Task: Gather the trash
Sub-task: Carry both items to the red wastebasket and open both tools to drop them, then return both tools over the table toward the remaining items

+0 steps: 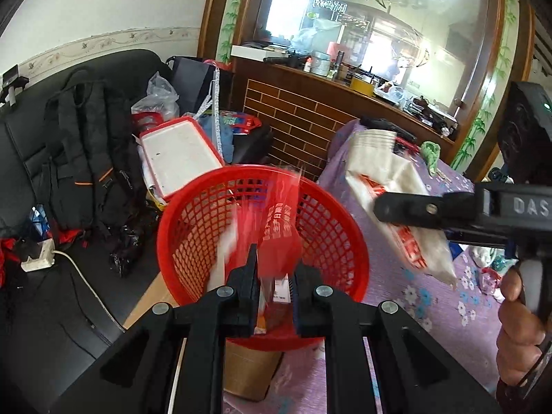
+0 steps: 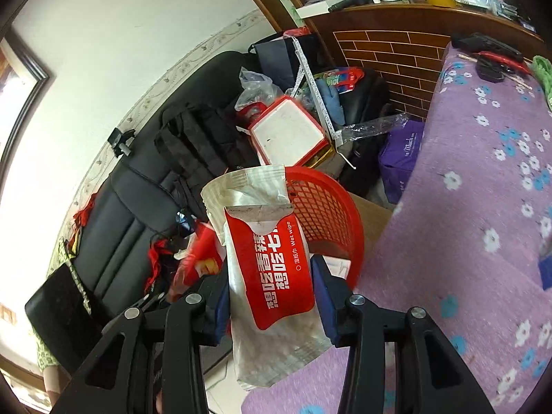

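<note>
**Wet-wipe pack held beside the red basket**

Your right gripper pinched a wet-wipe pack near the red basket, which sat at the edge of the purple flowered tablecloth. Your left gripper reads as pressed together, with a blurred red wrapper at its tips over the basket. A black sofa piled with a backpack stood along the white wall behind.
</note>
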